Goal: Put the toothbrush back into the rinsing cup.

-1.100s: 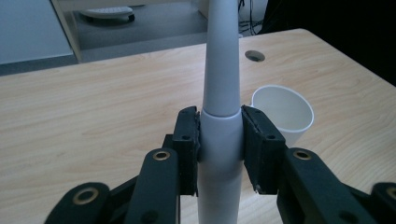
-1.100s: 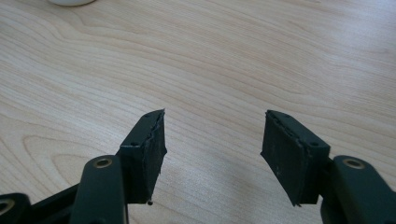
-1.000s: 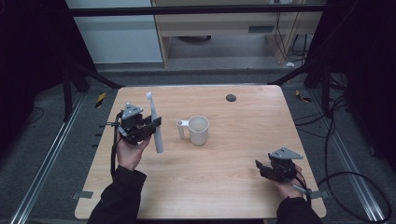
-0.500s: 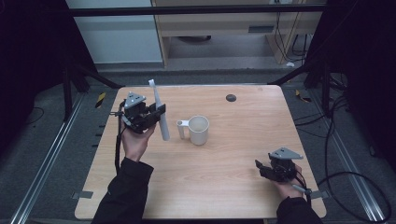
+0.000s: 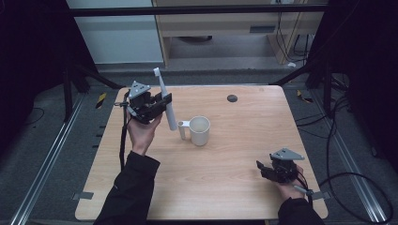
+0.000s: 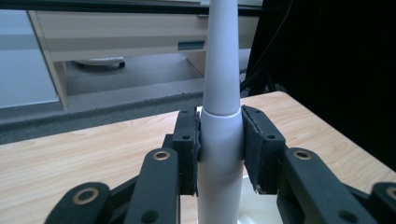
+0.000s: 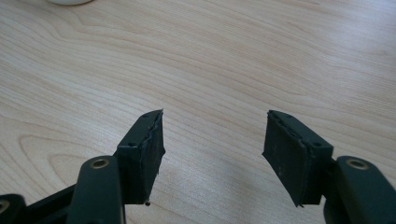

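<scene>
A long white electric-toothbrush-like wand (image 5: 171, 119) hangs above the wooden table (image 5: 244, 136), nearly upright with its slim end leaning up and left. My left gripper (image 5: 164, 102) is shut on its thick body. In the left gripper view both pads (image 6: 187, 149) press the wand (image 6: 222, 70) just below its collar. A white mug (image 5: 199, 130) stands right of the wand, handle toward it. Low over the front right of the table, my right gripper (image 5: 262, 168) is open. Its jaws have just been opening, with bare wood between them (image 7: 212, 149).
A small dark round spot (image 5: 232, 98) lies near the table's far edge. Metal rails (image 5: 44, 164) run along the floor on both sides. A beige cabinet (image 5: 220, 28) stands beyond the table.
My left hand has lifted the wand and carried it toward the far side of the table, closer to the mug's handle. The right hand has stayed where it was.
</scene>
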